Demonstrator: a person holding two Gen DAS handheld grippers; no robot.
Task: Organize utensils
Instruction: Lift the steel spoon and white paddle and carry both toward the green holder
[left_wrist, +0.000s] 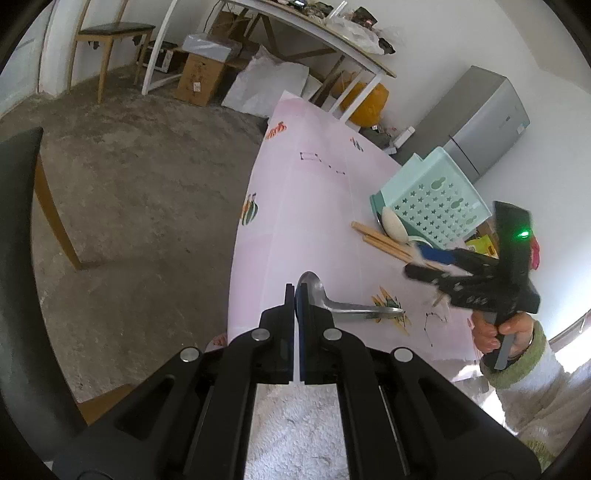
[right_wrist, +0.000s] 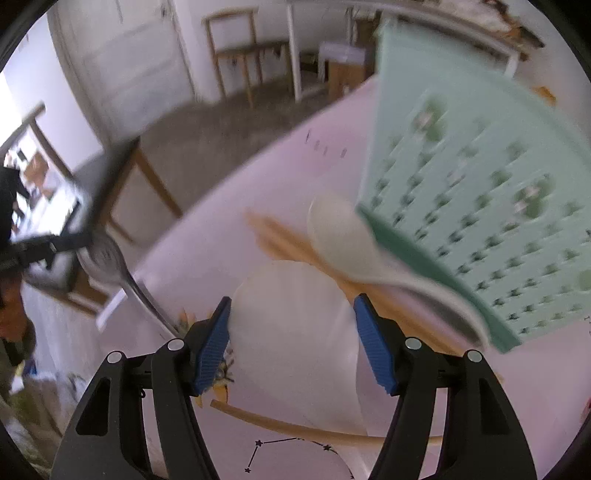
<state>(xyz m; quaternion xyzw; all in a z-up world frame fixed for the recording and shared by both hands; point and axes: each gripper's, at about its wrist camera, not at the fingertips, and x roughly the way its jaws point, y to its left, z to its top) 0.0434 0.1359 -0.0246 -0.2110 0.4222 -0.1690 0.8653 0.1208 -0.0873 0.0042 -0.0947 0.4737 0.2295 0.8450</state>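
My left gripper (left_wrist: 295, 291) is shut on the bowl of a metal spoon (left_wrist: 314, 286). The spoon's handle reaches right over the pink tablecloth (left_wrist: 303, 206). In the right wrist view the left gripper (right_wrist: 55, 243) holds that spoon (right_wrist: 107, 258) near the table's edge. A wide white scoop (right_wrist: 295, 332) fills the gap in my right gripper (right_wrist: 295, 334), and both blue pads (right_wrist: 216, 332) lie against its sides. From the left wrist, the right gripper (left_wrist: 417, 262) hovers by a mint basket (left_wrist: 436, 199). A white spoon (right_wrist: 343, 236) and wooden chopsticks (right_wrist: 280, 236) lie against the basket (right_wrist: 480, 184).
A person's hand (left_wrist: 495, 332) holds the right gripper's grip. A dark chair (left_wrist: 22, 184) stands on the concrete floor left of the table. A grey fridge (left_wrist: 487, 122) and a cluttered white table (left_wrist: 332, 40) are behind. A beige curved stick (right_wrist: 295, 428) lies near the right gripper.
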